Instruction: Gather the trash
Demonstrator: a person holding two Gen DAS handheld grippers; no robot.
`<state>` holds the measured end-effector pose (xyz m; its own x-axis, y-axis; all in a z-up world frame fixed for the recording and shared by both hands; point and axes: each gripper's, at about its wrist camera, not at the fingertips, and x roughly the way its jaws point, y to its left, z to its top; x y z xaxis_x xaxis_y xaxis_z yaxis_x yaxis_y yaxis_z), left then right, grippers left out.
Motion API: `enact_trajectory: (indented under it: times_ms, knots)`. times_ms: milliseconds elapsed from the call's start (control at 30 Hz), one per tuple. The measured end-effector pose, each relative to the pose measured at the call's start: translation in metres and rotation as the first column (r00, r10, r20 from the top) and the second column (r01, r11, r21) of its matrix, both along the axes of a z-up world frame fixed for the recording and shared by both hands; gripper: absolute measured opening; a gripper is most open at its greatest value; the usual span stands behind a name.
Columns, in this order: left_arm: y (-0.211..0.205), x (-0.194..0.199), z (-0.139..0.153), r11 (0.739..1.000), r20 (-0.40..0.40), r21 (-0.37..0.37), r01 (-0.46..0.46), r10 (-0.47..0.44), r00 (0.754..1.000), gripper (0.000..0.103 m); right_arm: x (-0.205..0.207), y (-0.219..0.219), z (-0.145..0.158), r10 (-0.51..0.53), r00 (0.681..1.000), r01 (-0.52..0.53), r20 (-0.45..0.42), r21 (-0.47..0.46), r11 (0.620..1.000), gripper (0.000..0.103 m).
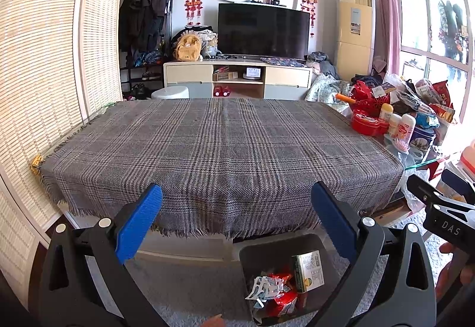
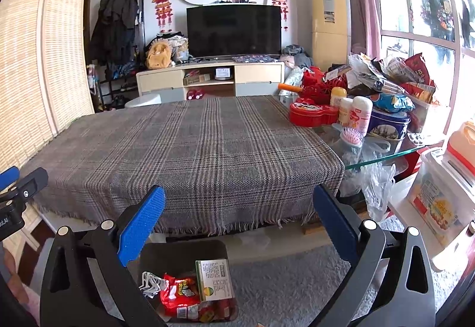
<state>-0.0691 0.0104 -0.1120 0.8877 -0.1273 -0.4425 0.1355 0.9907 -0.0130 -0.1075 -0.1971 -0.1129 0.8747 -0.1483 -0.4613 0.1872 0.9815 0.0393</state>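
A dark trash bin (image 1: 252,249) stands on the floor in front of the table; it also shows in the right wrist view (image 2: 184,249). In it lie a red snack bag (image 1: 282,297) (image 2: 178,294), a green and white box (image 1: 308,270) (image 2: 215,279) and crumpled white paper (image 1: 264,288) (image 2: 150,282). My left gripper (image 1: 237,217) is open and empty above the bin, in front of the table edge. My right gripper (image 2: 239,220) is open and empty beside it. The plaid cloth (image 1: 222,149) (image 2: 190,149) on the table is bare.
Bottles, a red tin (image 2: 311,112), snack bags and a blue tin (image 2: 386,122) crowd the glass table end at the right. A pink hairbrush (image 2: 351,137) lies there. A white container (image 2: 436,199) stands at the far right. A TV stand (image 1: 237,77) is behind the table.
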Motion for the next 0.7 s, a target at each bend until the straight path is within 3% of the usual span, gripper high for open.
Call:
enact_trajectory:
  times_ms: [700]
  knots:
    - [-0.0072, -0.0014, -0.0013, 1.0, -0.012, -0.004, -0.014, 0.014, 1.0, 0.095, -0.0017, 0.0035, 0.0012, -0.005, 1.0, 0.005, 0.002, 0.004, 1.0, 0.1]
